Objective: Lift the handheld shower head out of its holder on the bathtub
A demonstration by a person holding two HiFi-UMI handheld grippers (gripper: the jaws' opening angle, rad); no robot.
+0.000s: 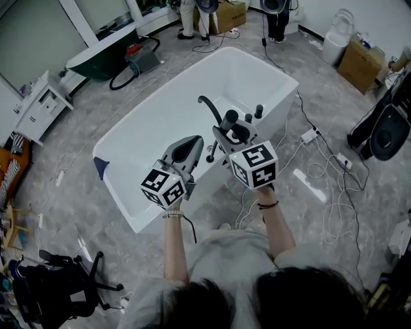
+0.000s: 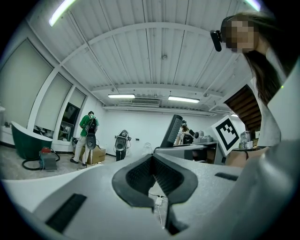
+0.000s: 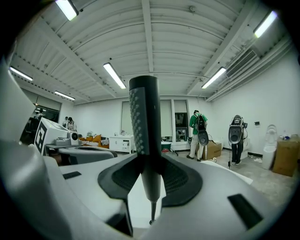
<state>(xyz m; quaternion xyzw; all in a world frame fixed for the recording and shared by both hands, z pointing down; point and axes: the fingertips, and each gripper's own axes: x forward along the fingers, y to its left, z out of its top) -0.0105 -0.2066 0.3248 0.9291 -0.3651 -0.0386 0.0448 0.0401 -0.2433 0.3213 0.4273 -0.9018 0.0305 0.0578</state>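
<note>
Grey marbled floor (image 1: 77,193) fills the head view, and we count one white bathtub (image 1: 173,122) in the middle of it and one dark green tub (image 1: 103,61) further back. We see two cardboard boxes (image 1: 230,14) (image 1: 361,61); their print is too small for us to read. The only clear markings are the black and white square patterns on the two marker cubes (image 1: 165,186) (image 1: 255,165), one on each gripper. On the tub rim stand one curved spout (image 1: 207,103) and two dark knobs (image 1: 259,111). The shower head (image 1: 229,119) stands upright just beside the spout, in the right gripper (image 1: 231,133). The left gripper (image 1: 186,148) is near it, above the tub, and touches nothing.

From the left gripper view we read the left gripper (image 2: 152,159) as closed. Its dark pads (image 2: 136,176) meet along one line and nothing is between them. At the right side we see one square marker (image 2: 228,132) of the other gripper. One person in green (image 2: 88,129) stands far behind, and two light strips (image 2: 121,96) hang on the ceiling.

From the right gripper view, the right gripper (image 3: 149,173) is clamped on the shower head (image 3: 144,117). This is one dark stick with a dotted side, upright between the two pads. Its thick part rises above the jaws and its thin end shows below them, against the white of the tub. We cannot tell whether this end is free of the holder. One person in green (image 3: 198,126) stands in the background.
</note>
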